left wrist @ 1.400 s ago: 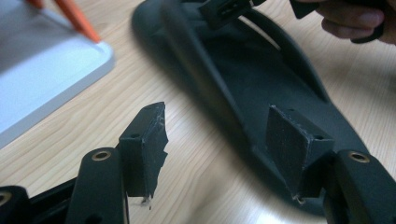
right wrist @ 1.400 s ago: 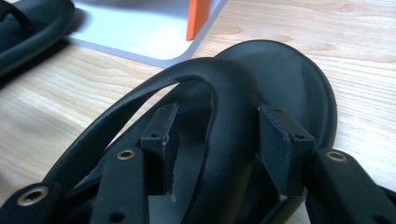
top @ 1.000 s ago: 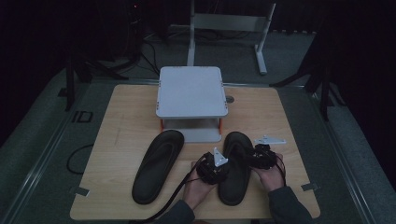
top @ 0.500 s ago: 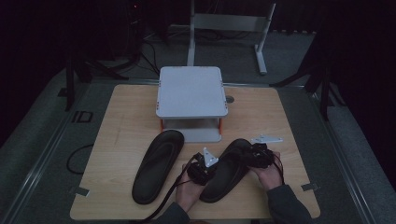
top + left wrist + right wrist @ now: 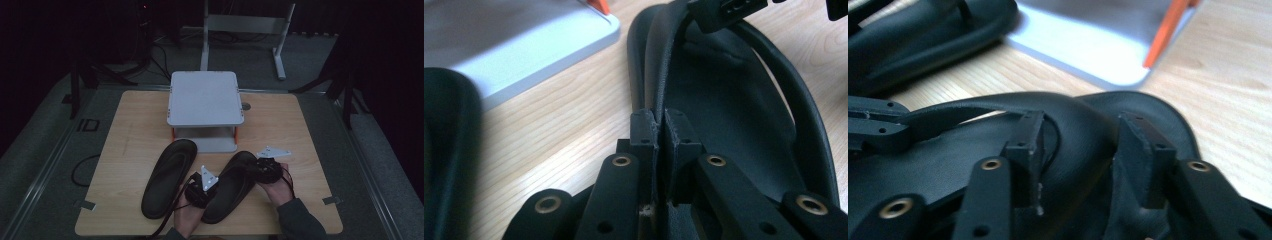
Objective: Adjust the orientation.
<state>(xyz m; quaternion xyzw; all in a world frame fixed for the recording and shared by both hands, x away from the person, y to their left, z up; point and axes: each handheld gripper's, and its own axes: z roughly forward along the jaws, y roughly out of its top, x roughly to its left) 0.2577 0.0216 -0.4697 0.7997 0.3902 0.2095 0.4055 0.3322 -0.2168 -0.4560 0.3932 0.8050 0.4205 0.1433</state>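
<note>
Now both grippers (image 5: 235, 175) clamped on the right slipper (image 5: 231, 186), newly angled, toe nearer the stand (image 5: 204, 97).

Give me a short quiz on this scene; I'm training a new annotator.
1. How many sandals lie on the table?
2. True or false: the grey stand has orange legs.
3. What does the left gripper pinch? A: a leg of the stand. B: the right-hand sandal. C: a cable.

Key: 1. Two. 2. True. 3. B.
</note>
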